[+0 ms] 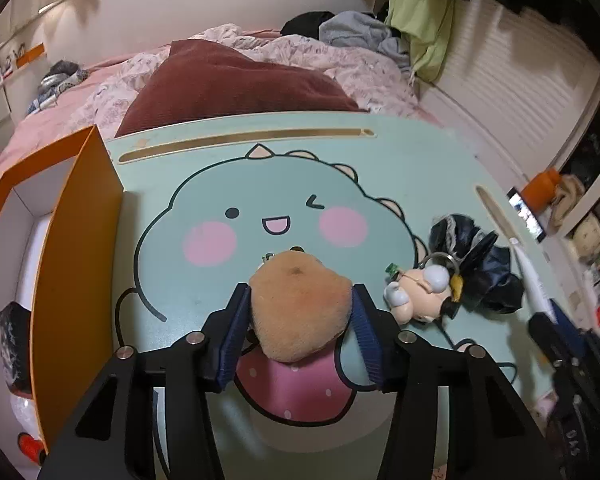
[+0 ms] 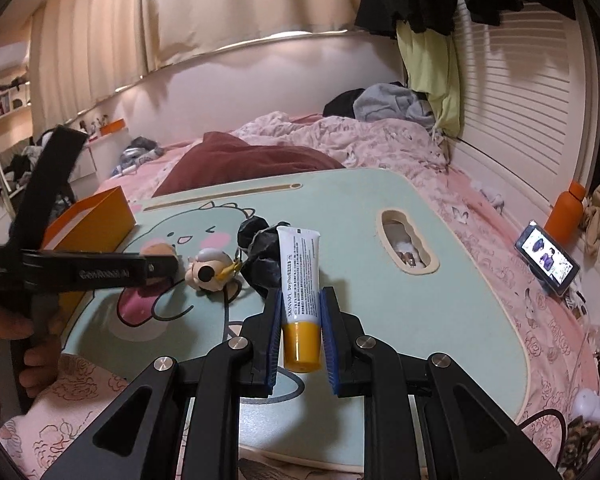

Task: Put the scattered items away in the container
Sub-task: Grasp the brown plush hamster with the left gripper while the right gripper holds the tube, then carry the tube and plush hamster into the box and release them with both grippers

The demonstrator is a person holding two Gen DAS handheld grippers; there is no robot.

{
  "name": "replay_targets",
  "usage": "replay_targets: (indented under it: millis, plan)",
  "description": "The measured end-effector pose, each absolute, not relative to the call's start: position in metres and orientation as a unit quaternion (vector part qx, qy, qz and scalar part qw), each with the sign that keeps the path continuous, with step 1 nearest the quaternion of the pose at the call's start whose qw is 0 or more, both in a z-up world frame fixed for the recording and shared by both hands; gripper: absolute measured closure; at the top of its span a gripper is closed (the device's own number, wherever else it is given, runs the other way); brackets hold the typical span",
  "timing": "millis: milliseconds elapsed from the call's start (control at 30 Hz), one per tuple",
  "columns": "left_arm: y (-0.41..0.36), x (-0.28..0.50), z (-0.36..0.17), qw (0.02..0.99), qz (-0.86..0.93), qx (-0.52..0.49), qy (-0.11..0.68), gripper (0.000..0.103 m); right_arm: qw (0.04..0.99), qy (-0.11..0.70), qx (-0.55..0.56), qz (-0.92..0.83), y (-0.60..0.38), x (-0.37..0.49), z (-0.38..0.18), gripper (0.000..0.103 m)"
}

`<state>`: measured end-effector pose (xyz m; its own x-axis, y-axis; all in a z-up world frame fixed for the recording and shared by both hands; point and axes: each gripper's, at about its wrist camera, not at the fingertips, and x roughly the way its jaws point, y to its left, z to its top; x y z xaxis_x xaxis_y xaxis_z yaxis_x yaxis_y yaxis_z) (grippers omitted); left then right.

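Tan plush toy (image 1: 300, 304) sits clamped between the blue pads of our left gripper (image 1: 300, 312), just above the mint bench (image 1: 400, 168), with the orange container (image 1: 76, 248) to its left. Our right gripper (image 2: 300, 320) has its jaws closed on the white tube (image 2: 302, 280). Beside it lie a small figure keychain (image 2: 208, 270) and a black scrunchie (image 2: 264, 252).

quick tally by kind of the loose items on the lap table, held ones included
plush toy, pinched by the left gripper: 1
cream tube, clamped in the right gripper: 1
figure keychain: 1
dark scrunchie: 1
total: 4
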<state>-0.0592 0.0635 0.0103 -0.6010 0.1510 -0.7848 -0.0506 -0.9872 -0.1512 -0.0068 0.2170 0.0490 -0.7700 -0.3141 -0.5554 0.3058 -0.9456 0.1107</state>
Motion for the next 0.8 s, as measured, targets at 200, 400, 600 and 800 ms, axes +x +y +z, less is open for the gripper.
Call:
replay_targets:
  millis: [200, 400, 600, 800]
  plan:
    - [0.054, -0.03, 0.035, 0.075, 0.916, -0.386, -0.075, 0.053, 0.165, -0.004, 0.287, -0.943, 0.216, -0.005, 0.05, 0.085]
    - [0.04, 0.014, 0.073, 0.071, 0.943, -0.317, -0.072, 0.053, 0.178, 0.012, 0.258, -0.95, 0.207, 0.005, 0.06, 0.085]
    - [0.0, 0.036, 0.079, 0.01, 0.947, -0.31, -0.087, 0.053, 0.225, 0.0, 0.231, -0.947, 0.187, 0.015, 0.084, 0.085]
    - [-0.035, 0.052, 0.074, -0.035, 0.946, -0.302, -0.11, 0.053, 0.298, 0.002, 0.22, -0.929, 0.134, 0.015, 0.112, 0.085]
